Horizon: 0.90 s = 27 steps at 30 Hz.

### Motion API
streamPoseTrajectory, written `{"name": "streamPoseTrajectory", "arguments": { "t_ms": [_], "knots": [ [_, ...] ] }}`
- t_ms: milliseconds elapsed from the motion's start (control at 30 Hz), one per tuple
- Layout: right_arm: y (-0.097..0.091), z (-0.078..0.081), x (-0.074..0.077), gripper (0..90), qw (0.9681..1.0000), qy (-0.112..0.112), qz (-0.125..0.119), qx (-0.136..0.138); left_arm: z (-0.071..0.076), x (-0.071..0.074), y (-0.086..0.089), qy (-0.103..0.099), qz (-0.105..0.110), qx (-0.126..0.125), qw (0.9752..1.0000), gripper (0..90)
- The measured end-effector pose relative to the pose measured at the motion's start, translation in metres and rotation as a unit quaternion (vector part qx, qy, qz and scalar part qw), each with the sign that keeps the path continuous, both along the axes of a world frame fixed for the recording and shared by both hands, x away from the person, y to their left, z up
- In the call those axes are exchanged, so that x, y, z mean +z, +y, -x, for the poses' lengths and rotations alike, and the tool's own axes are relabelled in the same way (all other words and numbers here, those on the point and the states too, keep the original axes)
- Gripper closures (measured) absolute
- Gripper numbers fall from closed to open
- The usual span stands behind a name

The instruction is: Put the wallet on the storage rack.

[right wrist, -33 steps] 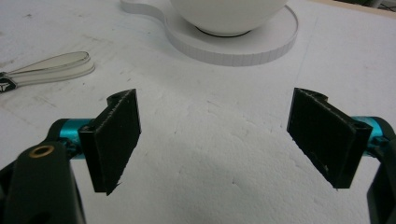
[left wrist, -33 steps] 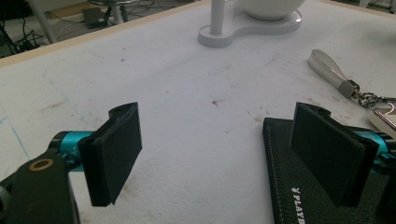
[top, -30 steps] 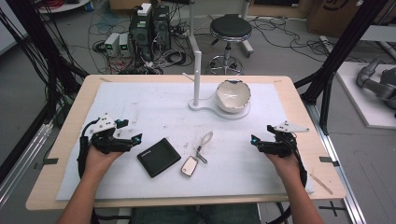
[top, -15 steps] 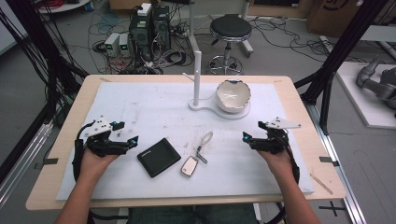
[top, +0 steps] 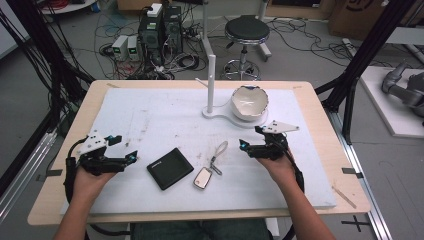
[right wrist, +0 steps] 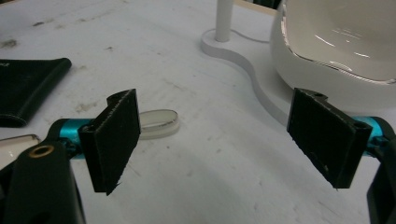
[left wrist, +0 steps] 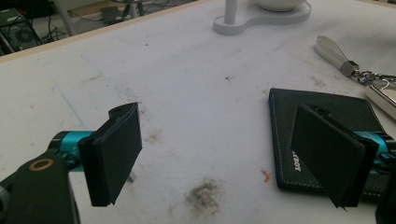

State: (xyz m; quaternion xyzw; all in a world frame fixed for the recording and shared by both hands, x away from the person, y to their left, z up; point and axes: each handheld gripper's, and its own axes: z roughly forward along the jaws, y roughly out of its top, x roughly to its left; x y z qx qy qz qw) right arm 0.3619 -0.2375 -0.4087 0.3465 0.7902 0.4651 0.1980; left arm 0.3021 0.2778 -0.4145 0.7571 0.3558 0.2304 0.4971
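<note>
Left gripper (top: 131,157), lower left of the high view: jaws spread wide, holding nothing, aimed right at the flat black leather wallet (top: 170,168) just beside it. In the left gripper view the wallet (left wrist: 327,123) lies partly behind the right-hand jaw, flat on the white foam mat (top: 165,117), likely lined up for a pinch on its near edge.

Centre: silver key fob on a beige strap (top: 210,167), right of the wallet, untouched.

Right gripper (top: 246,147), right of centre: jaws also parted and empty, pointing left toward the strap. White ceramic bowl (top: 249,102) on its white stand sits above, a probable drop place.
</note>
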Motion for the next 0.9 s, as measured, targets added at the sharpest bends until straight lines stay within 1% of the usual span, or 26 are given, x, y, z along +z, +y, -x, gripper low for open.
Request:
{"name": "streamPoseTrajectory", "arguments": {
  "t_ms": [100,133,233,267,333,433,467,533,600,633,767,833,900],
  "knots": [
    [0.011,-0.002,0.0,17.6,0.9999,0.001,0.0,0.013,0.005,0.0,0.005,0.001,0.0,0.006,1.0,16.9],
    [0.015,-0.003,0.001,17.6,0.9999,0.006,0.001,0.016,0.007,0.0,0.006,0.001,-0.001,0.008,1.0,16.9],
    [0.022,-0.004,0.0,17.6,0.9997,0.001,0.0,0.022,0.01,-0.001,0.008,0.001,0.0,0.009,1.0,16.9],
    [0.031,-0.005,-0.001,17.6,0.9994,0.004,0.004,0.034,0.012,-0.001,0.01,0.003,-0.005,0.011,0.9999,16.9],
    [0.039,-0.006,-0.001,17.6,0.999,0.003,0.009,0.044,0.015,-0.002,0.012,0.004,-0.005,0.012,0.9999,16.9],
    [0.053,-0.007,0.0,17.6,0.9983,0.005,0.009,0.057,0.02,-0.003,0.014,0.005,-0.005,0.016,0.9998,16.9],
    [0.059,-0.007,0.0,17.6,0.9978,0.006,0.009,0.065,0.021,-0.003,0.016,0.005,-0.008,0.016,0.9998,16.9],
    [0.069,-0.008,0.0,17.6,0.9971,0.005,0.01,0.075,0.023,-0.003,0.018,0.005,-0.006,0.02,0.9998,16.9],
    [0.079,-0.008,-0.002,17.6,0.9959,0.009,0.013,0.089,0.027,-0.003,0.02,0.005,-0.006,0.024,0.9997,16.9],
    [0.085,-0.009,-0.002,17.6,0.9954,0.015,0.014,0.093,0.028,-0.003,0.022,0.004,-0.008,0.025,0.9997,16.9],
    [0.106,-0.01,-0.006,17.6,0.9923,0.025,0.015,0.12,0.035,-0.003,0.028,0.005,-0.004,0.035,0.9994,16.9],
    [0.116,-0.011,-0.008,17.6,0.9906,0.036,0.022,0.13,0.038,-0.004,0.031,0.005,-0.004,0.039,0.9992,16.9],
    [0.125,-0.011,-0.009,17.6,0.9888,0.044,0.022,0.141,0.041,-0.004,0.033,0.006,-0.004,0.043,0.999,16.9]
  ]
}}
